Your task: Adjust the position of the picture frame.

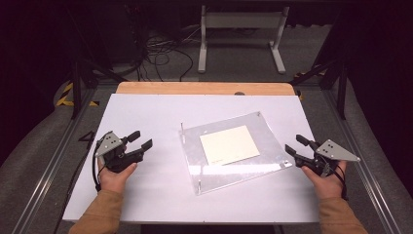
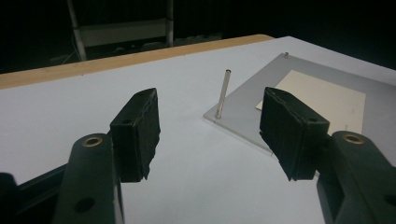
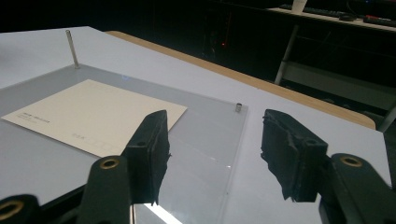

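At left of the high view your left gripper (image 1: 140, 140) sits with jaws apart, gripping nothing, aimed at the clear plate (image 1: 272, 146) in mid-frame. The cream card (image 1: 229, 144) lies flat on it, probably boxed in by the upright pin (image 2: 223, 93). At right your right gripper (image 1: 296, 145) waits empty and parted, just beside the plate's edge
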The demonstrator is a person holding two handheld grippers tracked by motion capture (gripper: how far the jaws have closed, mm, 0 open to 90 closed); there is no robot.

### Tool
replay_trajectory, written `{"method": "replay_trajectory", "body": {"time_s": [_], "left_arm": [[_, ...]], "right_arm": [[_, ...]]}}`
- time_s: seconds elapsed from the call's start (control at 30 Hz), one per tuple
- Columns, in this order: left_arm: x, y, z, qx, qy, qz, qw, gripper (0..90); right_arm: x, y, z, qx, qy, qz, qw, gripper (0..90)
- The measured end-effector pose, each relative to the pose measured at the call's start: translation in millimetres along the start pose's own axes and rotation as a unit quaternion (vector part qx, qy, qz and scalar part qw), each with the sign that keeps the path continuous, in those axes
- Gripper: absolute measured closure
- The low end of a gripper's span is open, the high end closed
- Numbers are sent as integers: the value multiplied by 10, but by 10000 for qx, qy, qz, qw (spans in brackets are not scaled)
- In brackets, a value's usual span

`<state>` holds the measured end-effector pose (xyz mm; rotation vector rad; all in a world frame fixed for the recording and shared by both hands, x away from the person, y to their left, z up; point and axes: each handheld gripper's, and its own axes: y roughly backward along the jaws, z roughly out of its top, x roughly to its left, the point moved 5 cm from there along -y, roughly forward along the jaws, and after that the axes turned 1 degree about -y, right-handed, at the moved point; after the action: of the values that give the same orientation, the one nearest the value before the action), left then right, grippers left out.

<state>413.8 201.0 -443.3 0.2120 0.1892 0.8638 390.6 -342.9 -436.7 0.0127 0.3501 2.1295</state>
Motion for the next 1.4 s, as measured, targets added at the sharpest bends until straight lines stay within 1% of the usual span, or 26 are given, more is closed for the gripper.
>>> {"method": "replay_trajectory", "body": {"time_s": [0.1,0.27,0.37,0.4,0.43,0.47,0.57,0.63,0.7,0.8,0.83,0.87,0.93,0.97,1.0,1.03,1.07,1.1,1.13,1.17,1.2,1.27,1.3,1.33,1.37,1.4], "left_arm": [[0,11,5,1,-7,-1,10000,375],[-18,10,22,-25,65,-66,10000,319],[-60,3,37,21,-6,-60,10000,301],[-123,-1,59,55,-100,-140,9998,301],[-123,-1,59,55,-100,-140,9998,302],[-176,-3,78,71,-199,-205,9996,302],[-340,-8,115,119,-378,-467,9981,295],[-482,-26,146,157,-519,-640,9965,290],[-613,-48,166,191,-564,-811,9949,287],[-790,-83,183,279,-670,-1066,9917,281],[-820,-87,185,310,-700,-1103,9909,279],[-870,-97,186,330,-711,-1195,9897,278],[-947,-107,185,352,-663,-1327,9883,275],[-973,-111,185,389,-700,-1384,9871,272],[-1010,-117,181,413,-673,-1443,9864,269],[-1042,-127,177,421,-693,-1484,9856,266],[-1080,-141,165,472,-725,-1534,9844,263],[-1114,-152,150,532,-705,-1572,9836,259],[-1145,-170,131,591,-763,-1646,9816,255],[-1145,-170,131,591,-763,-1646,9816,251],[-1184,-187,110,637,-724,-1696,9808,251],[-1251,-224,74,726,-735,-1798,9783,243],[-1289,-250,52,799,-833,-1876,9754,240],[-1321,-258,38,830,-764,-1890,9755,240],[-1359,-280,24,851,-798,-1971,9734,240],[-1385,-296,13,886,-836,-1998,9722,240]], "right_arm": [[2,-4,5,-28,-15,12,10000,371],[12,-10,11,-27,-58,47,10000,314],[26,-5,20,-25,-28,71,10000,313],[28,-1,24,-24,-35,75,10000,313],[28,-1,24,-24,-35,75,10000,313],[28,2,27,-22,-41,67,10000,313],[24,6,28,-12,-53,67,10000,313],[26,8,25,3,-60,62,10000,313],[29,13,24,8,-50,64,10000,313],[20,27,31,-26,-82,52,9999,313],[16,32,31,-26,-88,48,9999,313],[13,34,30,-23,-90,47,9999,313],[8,34,27,-25,-109,51,9999,316],[9,32,26,-29,-116,72,9999,328],[11,31,27,-37,-104,94,9999,336],[12,31,27,-31,-98,92,9999,338],[13,29,30,-40,-94,103,9999,340],[14,25,32,-47,-101,126,9999,343],[15,22,32,-41,-94,132,9999,345],[15,22,32,-41,-94,132,9999,345],[16,19,30,-30,-91,129,9999,346],[16,19,26,-15,-97,122,9999,345],[15,21,27,-20,-90,119,9999,346],[13,28,28,-20,-104,111,9999,346],[12,32,28,-17,-105,104,9999,349],[11,39,28,-23,-111,107,9999,360]]}}
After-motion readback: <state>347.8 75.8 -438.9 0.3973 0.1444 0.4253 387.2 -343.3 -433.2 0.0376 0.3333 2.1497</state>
